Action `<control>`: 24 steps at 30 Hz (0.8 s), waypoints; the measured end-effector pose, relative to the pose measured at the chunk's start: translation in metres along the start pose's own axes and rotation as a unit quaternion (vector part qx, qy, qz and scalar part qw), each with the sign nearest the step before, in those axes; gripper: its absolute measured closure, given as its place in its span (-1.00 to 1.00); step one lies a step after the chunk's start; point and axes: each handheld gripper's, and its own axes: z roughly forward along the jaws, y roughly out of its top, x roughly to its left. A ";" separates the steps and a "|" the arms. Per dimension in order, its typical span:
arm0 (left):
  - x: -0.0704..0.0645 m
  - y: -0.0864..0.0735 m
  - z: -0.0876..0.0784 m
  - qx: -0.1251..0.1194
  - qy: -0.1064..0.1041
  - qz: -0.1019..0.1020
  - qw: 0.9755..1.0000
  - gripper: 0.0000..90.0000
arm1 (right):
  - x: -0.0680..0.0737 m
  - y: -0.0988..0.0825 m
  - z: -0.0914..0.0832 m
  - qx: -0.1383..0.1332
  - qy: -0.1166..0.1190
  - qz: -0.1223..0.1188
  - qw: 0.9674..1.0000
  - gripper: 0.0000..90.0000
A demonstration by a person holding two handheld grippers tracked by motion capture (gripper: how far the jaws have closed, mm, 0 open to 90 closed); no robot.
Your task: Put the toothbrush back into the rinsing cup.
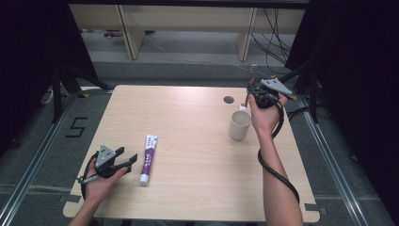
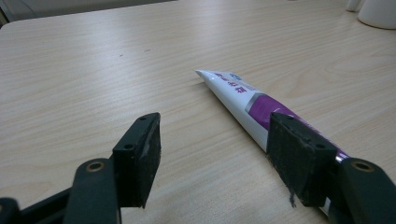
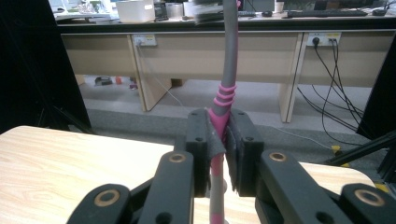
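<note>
- Toothbrush: grey stem, pink grip; upright, head up.
- My right tongs clamp its grip.
- My left tongs stand wide beside the tube.

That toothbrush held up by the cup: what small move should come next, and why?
Probably lower it straight down into the cup. The right tool is shut on the toothbrush, holding it upright with the bristle end up, just above and beside the cup's open mouth. The left tool rests open by the toothpaste tube.

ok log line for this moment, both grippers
right gripper: shut on toothbrush, above cup | left gripper: open, beside toothpaste tube
</note>
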 end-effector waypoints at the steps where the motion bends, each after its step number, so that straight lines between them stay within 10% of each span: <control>1: 0.000 0.000 0.000 0.000 0.000 0.000 1.000 -0.22 | 0.001 0.000 0.001 0.000 -0.001 0.007 1.000 0.79; 24: 0.000 0.000 0.000 0.000 -0.001 0.001 1.000 -0.22 | -0.002 -0.002 0.023 0.008 0.001 0.001 1.000 0.79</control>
